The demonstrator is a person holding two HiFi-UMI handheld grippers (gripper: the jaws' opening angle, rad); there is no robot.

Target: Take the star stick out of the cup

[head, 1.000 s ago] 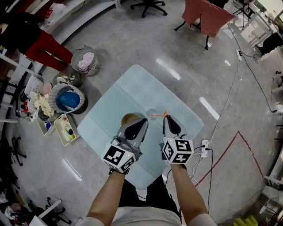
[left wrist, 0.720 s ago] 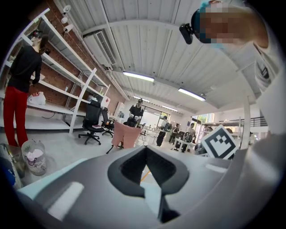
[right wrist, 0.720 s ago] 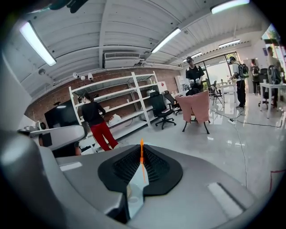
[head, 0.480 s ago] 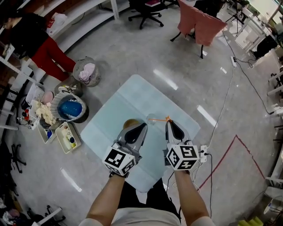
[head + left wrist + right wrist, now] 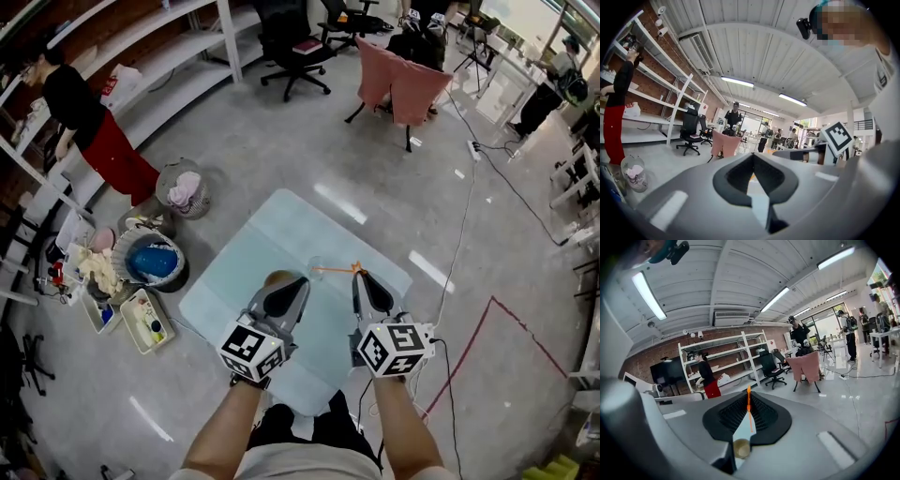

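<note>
The star stick (image 5: pixel 335 270) is a thin orange rod lying nearly level above the pale blue table (image 5: pixel 246 253). My right gripper (image 5: pixel 357 274) is shut on its star end. In the right gripper view the star stick (image 5: pixel 749 409) runs up between the closed black pads. Its far end reaches a small clear cup (image 5: pixel 316 266) standing on the table. My left gripper (image 5: pixel 302 280) hovers to the left of the cup, jaws together, with nothing seen between them. A round tan object (image 5: pixel 275 278) sits just beyond its tips.
Left of the table on the floor stand a blue-lined bucket (image 5: pixel 155 262), a wire basket (image 5: pixel 185 194) and a small tray (image 5: pixel 142 319). A person in red trousers (image 5: pixel 103 141) stands by the shelves. A draped chair (image 5: pixel 398 89) stands far behind.
The head view has tilted up, so more of the room shows. Both grippers hold about the same places over the table, the right one still gripping the stick by the cup.
</note>
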